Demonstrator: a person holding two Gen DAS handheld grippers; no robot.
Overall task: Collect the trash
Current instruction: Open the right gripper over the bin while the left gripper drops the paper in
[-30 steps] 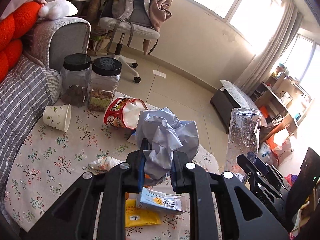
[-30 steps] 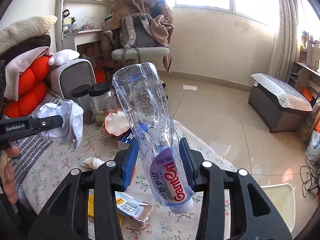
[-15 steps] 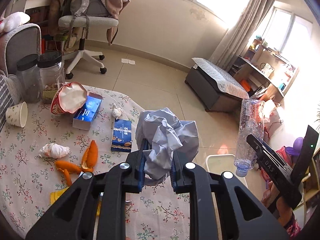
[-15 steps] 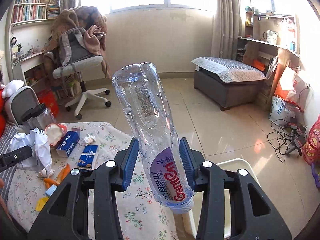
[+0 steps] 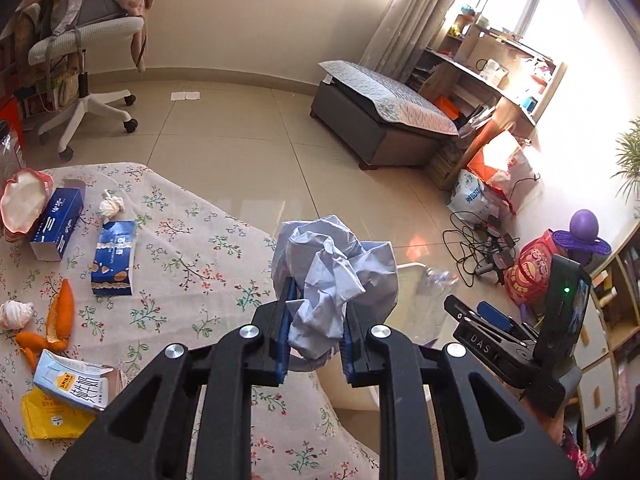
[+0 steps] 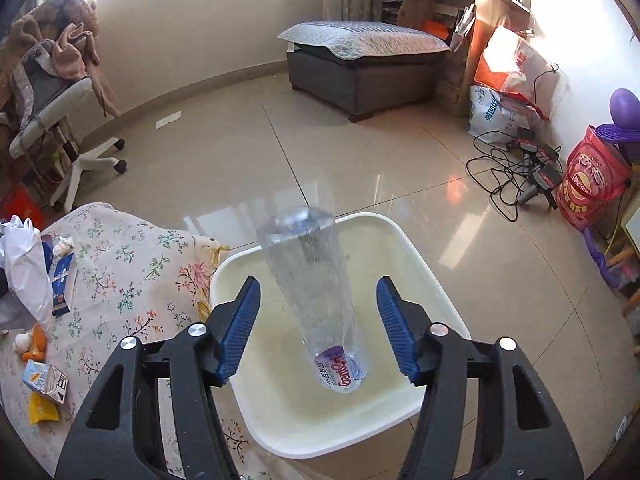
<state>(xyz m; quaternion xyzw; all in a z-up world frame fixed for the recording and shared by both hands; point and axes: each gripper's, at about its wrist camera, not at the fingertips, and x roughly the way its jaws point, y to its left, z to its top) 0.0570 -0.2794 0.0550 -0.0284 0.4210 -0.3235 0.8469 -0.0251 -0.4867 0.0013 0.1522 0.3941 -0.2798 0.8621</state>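
The clear plastic bottle (image 6: 316,300) is inside the mouth of the white bin (image 6: 416,256), cap end down and blurred, so it seems to be dropping in. The right gripper (image 6: 318,328) stands spread wide around it, and its blue pads do not touch the bottle. The left gripper (image 5: 314,336) pinches a crumpled paper ball (image 5: 334,276) near the edge of the flowered table (image 5: 192,264). The step in hand is the drop into the bin. Next, probably, the paper ball must come over the bin before the left jaws open. Cartons and orange peel (image 5: 60,320) wait on the table.
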